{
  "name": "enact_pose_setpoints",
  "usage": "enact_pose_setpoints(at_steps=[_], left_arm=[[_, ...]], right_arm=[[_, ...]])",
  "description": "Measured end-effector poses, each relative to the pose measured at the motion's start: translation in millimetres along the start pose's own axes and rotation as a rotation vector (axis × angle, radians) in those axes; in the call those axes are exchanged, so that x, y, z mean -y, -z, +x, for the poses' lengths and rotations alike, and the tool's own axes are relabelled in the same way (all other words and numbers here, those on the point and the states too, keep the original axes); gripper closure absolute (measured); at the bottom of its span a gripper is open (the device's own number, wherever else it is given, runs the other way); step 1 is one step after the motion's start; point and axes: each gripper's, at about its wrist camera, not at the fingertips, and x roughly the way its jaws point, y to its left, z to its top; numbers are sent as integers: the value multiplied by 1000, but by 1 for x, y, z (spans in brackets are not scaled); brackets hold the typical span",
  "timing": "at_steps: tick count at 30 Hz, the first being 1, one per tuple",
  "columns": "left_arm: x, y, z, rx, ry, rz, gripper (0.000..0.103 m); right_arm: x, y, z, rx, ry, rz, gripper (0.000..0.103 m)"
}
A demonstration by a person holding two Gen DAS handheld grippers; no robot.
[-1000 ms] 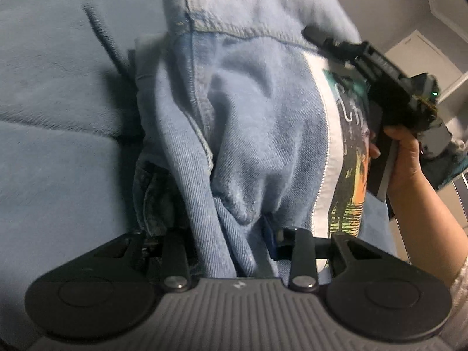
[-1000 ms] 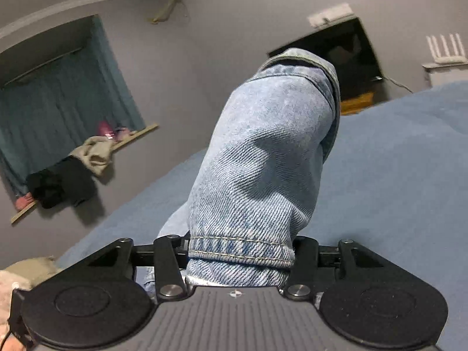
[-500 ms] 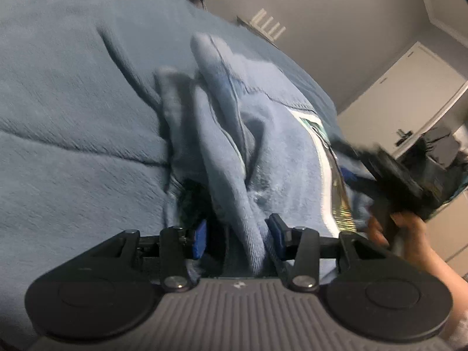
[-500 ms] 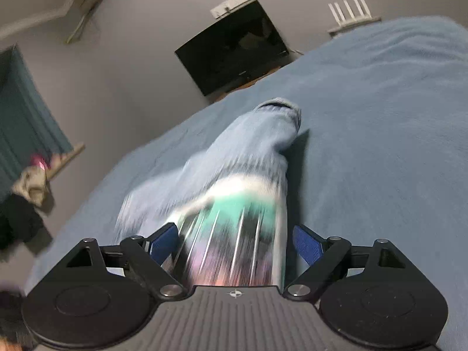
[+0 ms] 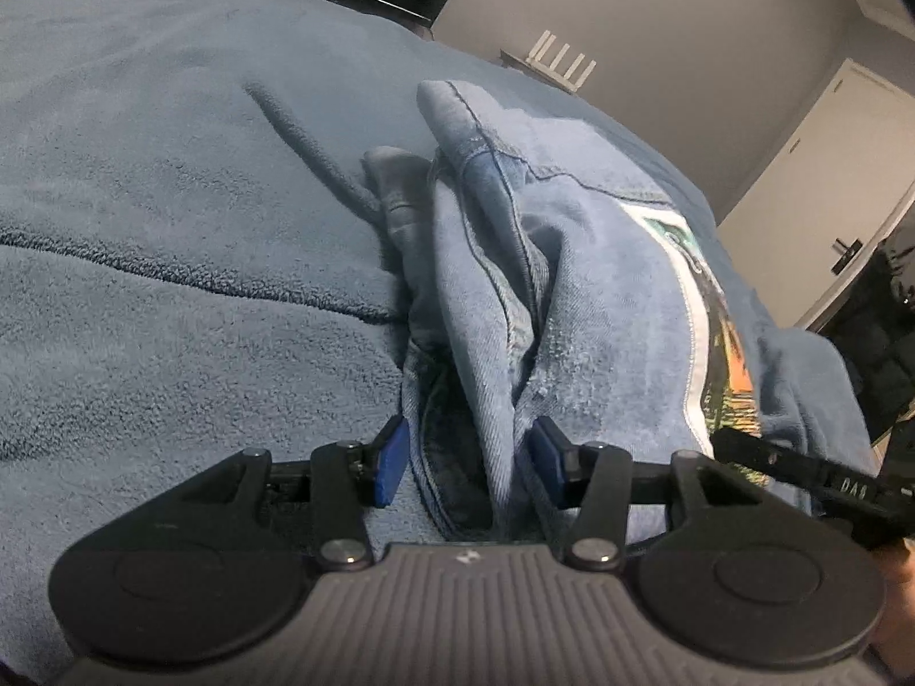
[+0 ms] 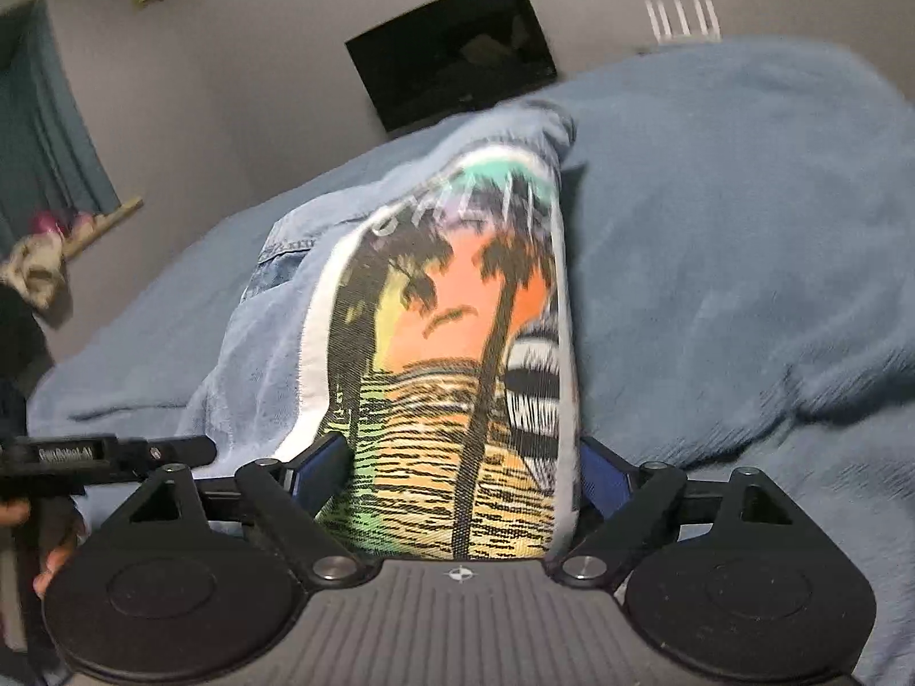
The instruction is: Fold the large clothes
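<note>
A light blue denim jacket [image 5: 600, 297] with a palm-tree sunset print [image 6: 457, 314] lies folded in a bundle on the blue blanket [image 5: 171, 228]. My left gripper [image 5: 469, 466] sits low at the jacket's near edge. Its jaws are opening, a denim fold stands between the blue pads [image 5: 392, 469], and the left pad is clear of the cloth. My right gripper [image 6: 457, 469] is spread wide at the printed end, with the cloth lying loose between its pads [image 6: 600, 469]. Each gripper shows at the edge of the other's view: the right one [image 5: 800, 480] and the left one [image 6: 114, 451].
The blanket [image 6: 743, 228] covers a bed and stretches away on all sides of the jacket. A dark screen [image 6: 452, 51] hangs on the far wall beside a white router [image 6: 680, 17]. A door [image 5: 829, 171] is at the right, and a curtained window with a cluttered ledge [image 6: 34, 268] at the left.
The right gripper came down from holding the denim up in the air, and the jacket now lies on the bed. Both grippers' jaws have spread wider, the right far more.
</note>
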Motion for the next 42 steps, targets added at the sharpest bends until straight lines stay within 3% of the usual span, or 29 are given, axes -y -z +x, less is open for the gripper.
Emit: enact_pose_setpoints(at_steps=[5,9,10,12,13,15,20,22,26,29,33,38,42], left_arm=[[-1,-4,4,-5,15,-6,57],[-3,-3,6,-13,26,-17,57],[-4,-3,6,-14,28,-18,57],[-5,-3,6,-18,33,-24,57],[-6,-3,5,-19,34,-30,57],[-8,-1,3,-19,35,-34,57],[-5,-1,-4,11,4,-22,57],[1,-3,-15,70,-6,-5,57],[30,-4,-40,208,73,113,57],[53,4,-32,166,56,213,57],[51,17,-8,77,1,217,66],[41,12,-6,51,12,168,86],[30,12,-7,36,38,129,92]], right_arm=[[-7,-5,-6,37,20,-26,12],[-39,-10,-25,187,125,-238,16],[-48,-13,-26,209,131,-287,20],[-65,-18,-18,178,126,-368,39],[-71,-19,-12,154,133,-394,59],[-80,-19,-1,145,132,-421,66],[-94,-15,28,94,181,-449,66],[-95,-21,35,85,187,-447,66],[-93,-32,36,49,148,-428,60],[-99,-38,23,30,121,-417,57],[-120,-52,8,126,99,-395,55],[-179,-78,60,-6,60,-527,55],[-213,-97,112,-75,90,-548,53]])
